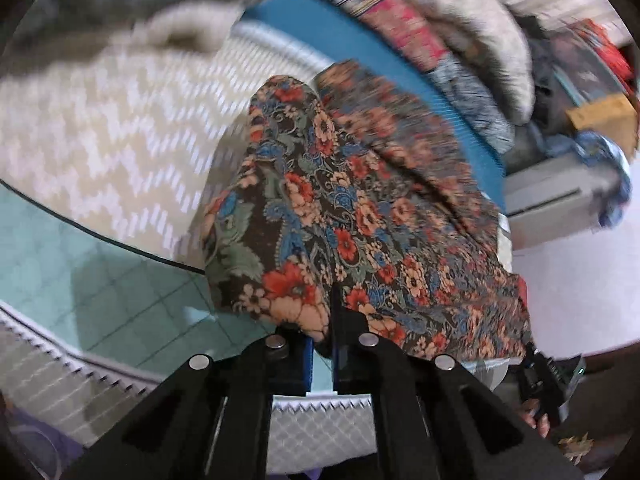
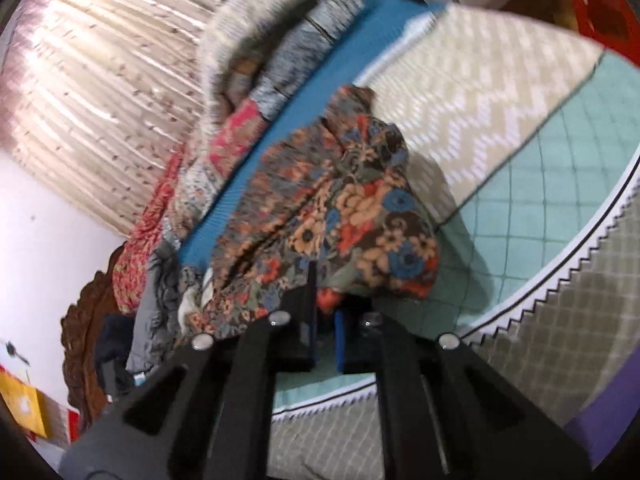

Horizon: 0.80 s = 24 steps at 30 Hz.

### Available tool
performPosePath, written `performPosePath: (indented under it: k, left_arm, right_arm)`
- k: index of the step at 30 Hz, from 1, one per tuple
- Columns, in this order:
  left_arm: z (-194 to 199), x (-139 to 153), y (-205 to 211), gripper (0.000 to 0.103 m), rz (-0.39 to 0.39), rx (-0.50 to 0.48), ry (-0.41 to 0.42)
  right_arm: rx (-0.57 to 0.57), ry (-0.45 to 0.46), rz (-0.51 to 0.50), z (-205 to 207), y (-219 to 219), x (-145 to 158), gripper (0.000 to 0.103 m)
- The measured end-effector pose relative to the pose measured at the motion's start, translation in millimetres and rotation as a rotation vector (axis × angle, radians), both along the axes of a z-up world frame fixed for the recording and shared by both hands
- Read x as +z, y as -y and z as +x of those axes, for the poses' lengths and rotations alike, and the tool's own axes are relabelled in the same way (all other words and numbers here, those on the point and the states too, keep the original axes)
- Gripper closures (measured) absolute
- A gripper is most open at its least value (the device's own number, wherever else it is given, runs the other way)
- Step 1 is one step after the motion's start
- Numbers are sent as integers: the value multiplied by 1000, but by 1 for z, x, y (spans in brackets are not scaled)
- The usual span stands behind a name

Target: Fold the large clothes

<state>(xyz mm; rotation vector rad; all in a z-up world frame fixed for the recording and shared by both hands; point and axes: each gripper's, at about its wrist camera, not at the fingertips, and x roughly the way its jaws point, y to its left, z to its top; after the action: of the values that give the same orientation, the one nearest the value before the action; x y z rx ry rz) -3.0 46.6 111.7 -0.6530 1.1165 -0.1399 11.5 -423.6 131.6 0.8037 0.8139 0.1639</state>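
Observation:
A dark floral garment (image 1: 344, 216) with red, peach and blue flowers hangs lifted above the bed. My left gripper (image 1: 322, 332) is shut on one edge of it, the cloth bunched between the blue-padded fingers. In the right wrist view the same floral garment (image 2: 360, 208) drapes from my right gripper (image 2: 326, 304), which is shut on another edge. The other gripper (image 1: 548, 376) shows at the lower right of the left wrist view, under the cloth. Both views are motion-blurred.
Below lies a bed cover in mint check (image 1: 120, 280), beige zigzag (image 1: 100, 128) and grey diamond (image 2: 560, 320) panels. A blue mat (image 1: 360, 40) and a pile of other clothes (image 2: 248, 80) lie at the far side. A curtain (image 2: 100, 80) hangs behind.

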Motion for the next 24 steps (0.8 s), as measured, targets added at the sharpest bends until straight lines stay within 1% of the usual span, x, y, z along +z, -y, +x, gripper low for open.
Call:
performPosePath:
  k: [2,4,5,6,8,10,11,12,13,14,15,16,17,18,19,21,23,24]
  left_arm:
    - [-19,13,-6,86,-2,-28,29]
    - [-40,17,-10,86,-13,-56,37]
    - [-46,15,-10,87,-15,-65,35]
    - [-57,9,-10,87,-18,-78,25]
    - [-69,-12,-4,87,2,-85,-18]
    - [-73,-38,-4,87,23,-89,-82]
    - [-71,-57,-5,92,34,-76,-147]
    - [-70,-73,-11,93,12,-52,-197]
    - [-71,-76,-16,93,-30,-31,-196]
    - [-71,-73,-22,94,-73,-17,-198]
    - [-72,-64,-29,94,-78,-16,-195]
    - [-74,-55,-38,95,-78,-17,-169]
    - [-77,-44,-47,95,-78,-8,-134]
    - [-82,-30,-59,95,-61,17,-90]
    - [-89,-16,-74,95,-36,52,-46]
    - [-101,-1,-95,95,0,94,-6]
    - [-96,12,-98,95,35,98,20]
    - [-89,17,-94,95,52,79,33]
  right_arm:
    - [4,25,10,-15,5,8,98]
    - [7,33,28,-34,13,9,98]
    - [8,22,28,-41,15,6,98]
    - [8,0,29,-50,18,-1,98]
    - [12,-74,9,-62,18,-25,97]
    - [-17,-187,-25,-67,18,-57,96]
    - [-37,-232,-27,-69,19,-70,90]
    - [-53,-234,10,-71,22,-80,88]
    - [-71,-213,65,-75,27,-83,87]
    - [-69,-218,78,-76,31,-82,83]
    - [-66,-212,58,-77,35,-74,77]
    - [-76,-187,7,-80,40,-62,74]
    - [-86,-166,-34,-82,43,-54,69]
    - [-111,-140,-87,-86,48,-42,66]
    - [-152,-105,-153,-90,54,-29,66]
    - [-188,-59,-237,-89,59,-9,66]
    - [-132,-15,-286,-74,52,7,66]
    - [-75,6,-317,-59,40,15,66]
